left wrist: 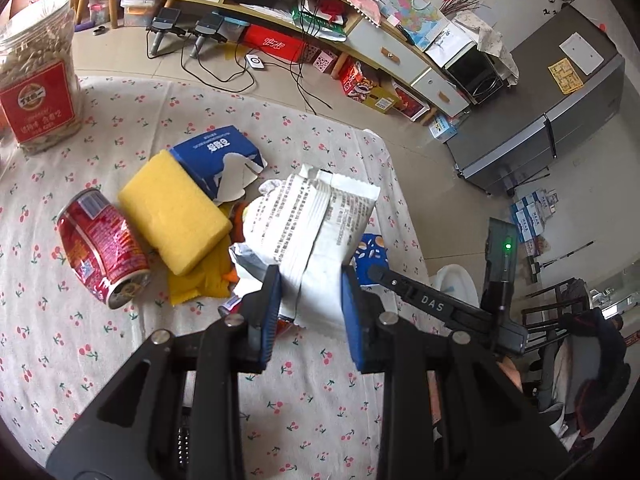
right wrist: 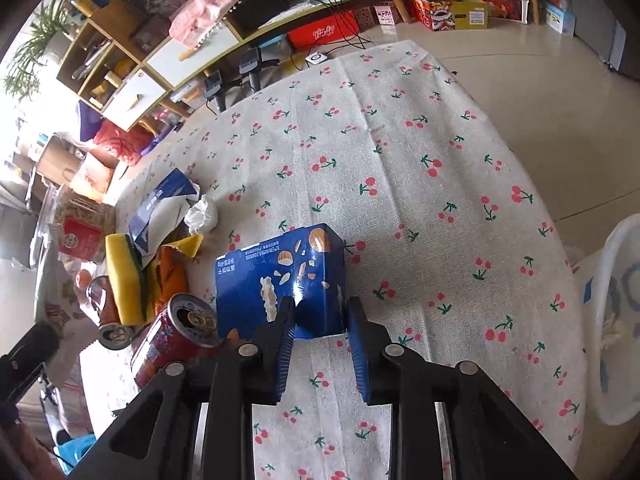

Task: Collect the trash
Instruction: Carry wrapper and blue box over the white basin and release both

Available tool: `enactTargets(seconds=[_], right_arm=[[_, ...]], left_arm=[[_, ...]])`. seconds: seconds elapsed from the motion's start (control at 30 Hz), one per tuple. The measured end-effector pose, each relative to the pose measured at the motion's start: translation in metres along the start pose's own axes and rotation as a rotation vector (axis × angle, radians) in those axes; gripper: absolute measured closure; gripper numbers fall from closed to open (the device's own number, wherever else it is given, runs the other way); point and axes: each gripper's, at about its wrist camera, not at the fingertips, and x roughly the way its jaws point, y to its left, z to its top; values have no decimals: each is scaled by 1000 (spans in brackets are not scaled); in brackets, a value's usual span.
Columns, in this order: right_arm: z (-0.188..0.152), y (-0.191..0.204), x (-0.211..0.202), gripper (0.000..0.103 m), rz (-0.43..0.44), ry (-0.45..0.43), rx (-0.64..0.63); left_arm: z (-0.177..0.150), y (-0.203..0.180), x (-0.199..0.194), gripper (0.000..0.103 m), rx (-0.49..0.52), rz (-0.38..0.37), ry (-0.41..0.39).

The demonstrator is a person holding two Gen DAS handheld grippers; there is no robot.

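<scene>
- The left gripper [left wrist: 310,300] has its fingers clamped on a white printed wrapper [left wrist: 316,224], lifted over the surface [left wrist: 120,360] near its 3 o'clock edge.
- The right gripper [right wrist: 318,332] has its fingers closed on a blue snack box [right wrist: 280,272]; bare cloth stretches from 12 to 3 o'clock.
- At 9 o'clock of the box lie a red can [right wrist: 172,336], a yellow sponge [right wrist: 124,280] and a torn blue carton [right wrist: 160,208], crowded together.
- A white bin [right wrist: 616,320] sits past the 3 o'clock edge, cut off.
</scene>
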Motion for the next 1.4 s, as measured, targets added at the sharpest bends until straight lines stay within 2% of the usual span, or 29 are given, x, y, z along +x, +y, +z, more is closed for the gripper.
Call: enactTargets(seconds=[0.37, 0.6, 0.8, 0.97, 1.17, 1.27, 1.4], right_arm=[[-9, -4, -51, 81, 28, -81, -3], [-16, -31, -92, 81, 34, -141, 52], [-18, -85, -133, 81, 31, -216, 172], [-19, -144, -168, 81, -13, -290, 291], [-26, -220, -207, 81, -135, -375, 450], [-34, -253, -213, 81, -134, -384, 537], [-39, -270, -216, 81, -158, -381, 572]], left_arm=[[-12, -22, -1, 72, 53, -57, 5], [-24, -39, 8, 72, 97, -68, 17], [-37, -75, 31, 72, 153, -98, 61], [-49, -122, 60, 72, 205, -158, 115], [-76, -187, 102, 72, 256, -265, 188], [-89, -222, 131, 72, 296, -287, 236], [-100, -255, 167, 72, 333, -286, 297]])
